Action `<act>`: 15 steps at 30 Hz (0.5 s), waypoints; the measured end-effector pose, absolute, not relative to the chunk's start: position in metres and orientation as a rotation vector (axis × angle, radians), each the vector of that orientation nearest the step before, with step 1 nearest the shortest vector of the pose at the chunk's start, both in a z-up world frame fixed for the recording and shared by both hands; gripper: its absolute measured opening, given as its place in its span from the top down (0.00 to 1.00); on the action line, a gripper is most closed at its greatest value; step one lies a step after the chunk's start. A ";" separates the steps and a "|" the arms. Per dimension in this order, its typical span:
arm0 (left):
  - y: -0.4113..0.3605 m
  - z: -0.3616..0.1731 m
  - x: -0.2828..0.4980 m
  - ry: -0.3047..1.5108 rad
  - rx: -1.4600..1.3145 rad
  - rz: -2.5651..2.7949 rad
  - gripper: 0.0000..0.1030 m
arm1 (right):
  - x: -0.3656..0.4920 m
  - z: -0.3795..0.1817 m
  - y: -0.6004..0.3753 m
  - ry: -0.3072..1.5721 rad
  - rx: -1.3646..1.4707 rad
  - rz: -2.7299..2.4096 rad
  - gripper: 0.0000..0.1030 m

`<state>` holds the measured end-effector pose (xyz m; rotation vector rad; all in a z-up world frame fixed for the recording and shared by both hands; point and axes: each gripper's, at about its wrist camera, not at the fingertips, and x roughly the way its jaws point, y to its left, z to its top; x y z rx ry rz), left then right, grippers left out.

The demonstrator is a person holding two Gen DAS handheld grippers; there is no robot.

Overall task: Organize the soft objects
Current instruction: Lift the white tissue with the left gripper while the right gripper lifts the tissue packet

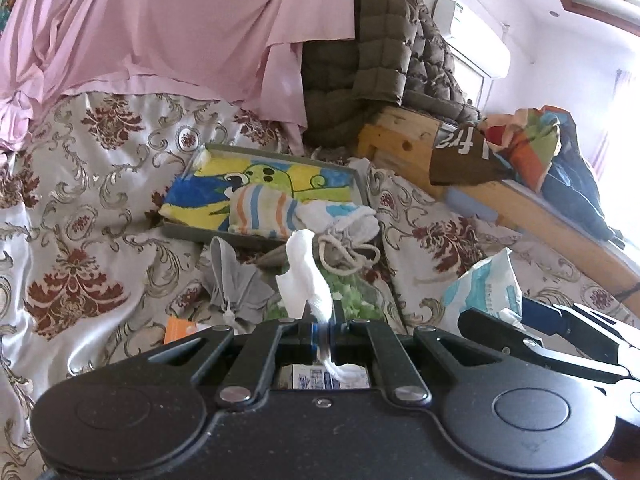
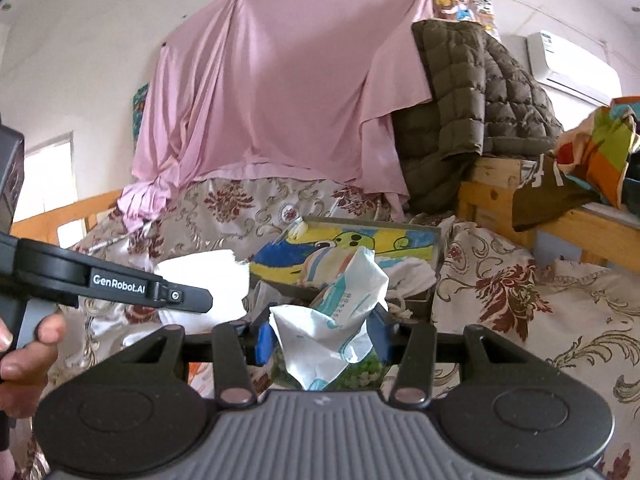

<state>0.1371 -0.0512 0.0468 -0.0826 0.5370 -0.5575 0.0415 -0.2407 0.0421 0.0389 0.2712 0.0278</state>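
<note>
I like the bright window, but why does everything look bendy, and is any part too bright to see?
Both wrist views use a fisheye lens, so edges curve. Left wrist view: the window side is washed out white; the tissue stays sharp. Right wrist view: evenly lit, the pink sheet bulges, corners go dark.

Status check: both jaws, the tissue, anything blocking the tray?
Left gripper shut on white tissue. Right gripper shut on tissue pack. Tray ahead on bedspread, already holding folded cloths; path clear.
</note>
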 end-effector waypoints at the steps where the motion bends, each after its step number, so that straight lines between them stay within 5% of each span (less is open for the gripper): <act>1: -0.055 0.049 0.138 0.539 -0.084 -0.554 0.95 | 0.043 0.044 -0.243 0.266 0.045 0.026 0.50; 15: -0.091 0.072 0.152 0.525 -0.090 -0.498 0.95 | 0.053 0.052 -0.277 0.206 0.144 0.012 0.50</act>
